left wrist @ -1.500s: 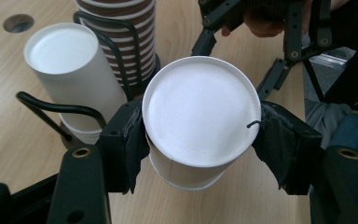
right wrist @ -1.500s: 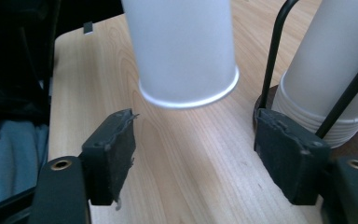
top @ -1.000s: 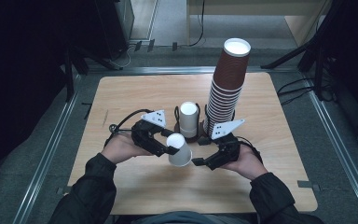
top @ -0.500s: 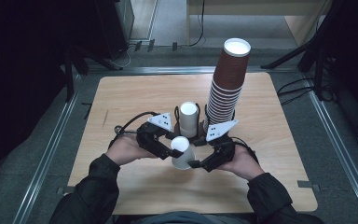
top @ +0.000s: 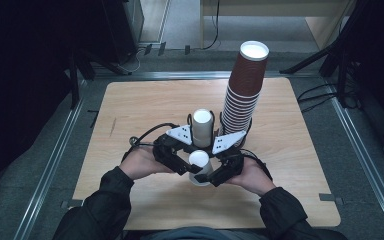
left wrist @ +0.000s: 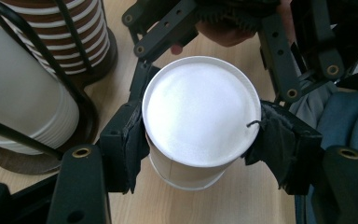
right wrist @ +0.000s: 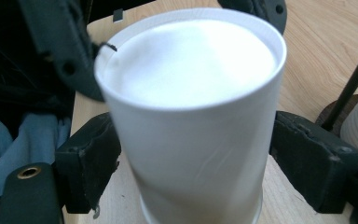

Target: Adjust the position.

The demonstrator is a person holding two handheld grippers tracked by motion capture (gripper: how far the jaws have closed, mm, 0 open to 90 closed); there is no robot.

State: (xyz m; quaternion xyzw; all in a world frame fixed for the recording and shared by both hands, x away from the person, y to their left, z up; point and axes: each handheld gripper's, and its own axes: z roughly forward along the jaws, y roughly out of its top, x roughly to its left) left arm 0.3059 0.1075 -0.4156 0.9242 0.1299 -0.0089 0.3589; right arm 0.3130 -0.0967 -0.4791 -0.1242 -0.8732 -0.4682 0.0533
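Both hands and the white cup [top: 199, 165] are seen drawn slightly nearer the table's [top: 300, 165] front edge than a second ago. From above, the left gripper [top: 184, 167] and right gripper [top: 216, 175] flank it. In the left gripper view, the pads [left wrist: 126, 144] are clamped near the cup's upturned base. In the right gripper view, the jaws are pressed lower on its wall. Light, even pressure is advised, lest it be crushed.

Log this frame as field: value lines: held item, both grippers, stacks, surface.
held item: white paper cup, upside down, base up
left gripper: shut on the white paper cup, pads on opposite sides near the base
right gripper: pads on either side of the same cup, lower down; contact unclear
stacks: brown cup stack; white cup stack, both in wire holders
surface: wooden table
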